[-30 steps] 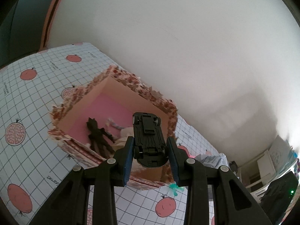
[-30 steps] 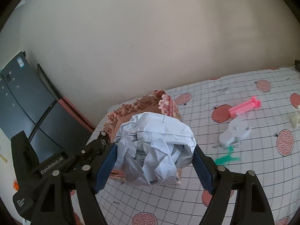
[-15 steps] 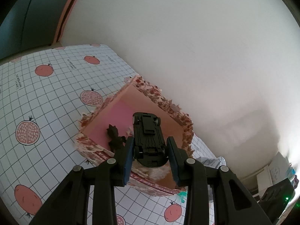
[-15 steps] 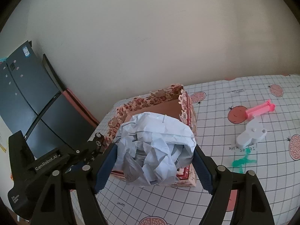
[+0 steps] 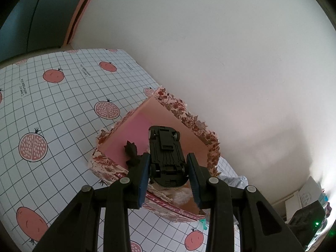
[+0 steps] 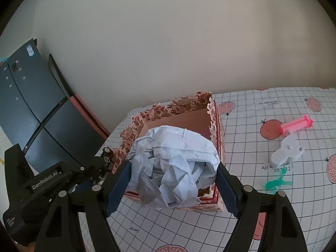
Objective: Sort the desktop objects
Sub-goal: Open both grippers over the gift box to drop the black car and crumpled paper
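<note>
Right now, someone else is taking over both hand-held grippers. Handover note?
Left hand-held gripper: shut on the black toy car, held underside up over the floral box.
Right hand-held gripper: shut on the crumpled paper ball, in front of and above the same box.
Already in the box: a dark spiky toy on the pink floor; something pale sits behind the car, unclear what.
Still out on the tablecloth: pink clip, white plastic piece, green figure.
Left to do: release the car and paper where they belong, then sort the remaining three.
</note>
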A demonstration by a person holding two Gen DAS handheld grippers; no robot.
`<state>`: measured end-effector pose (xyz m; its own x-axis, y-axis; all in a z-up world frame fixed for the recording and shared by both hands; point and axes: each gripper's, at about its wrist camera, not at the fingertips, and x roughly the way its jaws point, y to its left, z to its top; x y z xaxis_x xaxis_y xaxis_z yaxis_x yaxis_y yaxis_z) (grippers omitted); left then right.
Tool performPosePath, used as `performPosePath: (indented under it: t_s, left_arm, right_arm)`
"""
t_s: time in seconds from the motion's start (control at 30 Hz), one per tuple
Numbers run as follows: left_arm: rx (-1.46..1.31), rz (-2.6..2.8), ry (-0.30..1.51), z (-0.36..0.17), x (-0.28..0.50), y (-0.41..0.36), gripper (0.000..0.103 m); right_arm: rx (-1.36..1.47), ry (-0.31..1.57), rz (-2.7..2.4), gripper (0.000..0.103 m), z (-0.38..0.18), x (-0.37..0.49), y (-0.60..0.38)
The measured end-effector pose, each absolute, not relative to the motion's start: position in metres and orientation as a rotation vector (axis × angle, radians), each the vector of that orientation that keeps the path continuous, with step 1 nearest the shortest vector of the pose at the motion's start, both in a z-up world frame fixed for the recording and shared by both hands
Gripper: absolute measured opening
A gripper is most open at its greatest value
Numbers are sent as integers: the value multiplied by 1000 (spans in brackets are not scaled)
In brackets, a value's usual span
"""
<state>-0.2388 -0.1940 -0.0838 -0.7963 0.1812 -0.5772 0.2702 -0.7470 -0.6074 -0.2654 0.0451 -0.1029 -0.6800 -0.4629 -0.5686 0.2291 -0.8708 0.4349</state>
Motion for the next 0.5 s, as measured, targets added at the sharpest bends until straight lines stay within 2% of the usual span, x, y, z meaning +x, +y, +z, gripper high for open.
performPosePath:
  t_s: [0.5]
  left_arm:
    - [992, -2711, 1092, -85, -239, -192, 36]
  right_arm:
    - [996, -481, -2532, 81, -105, -268, 47]
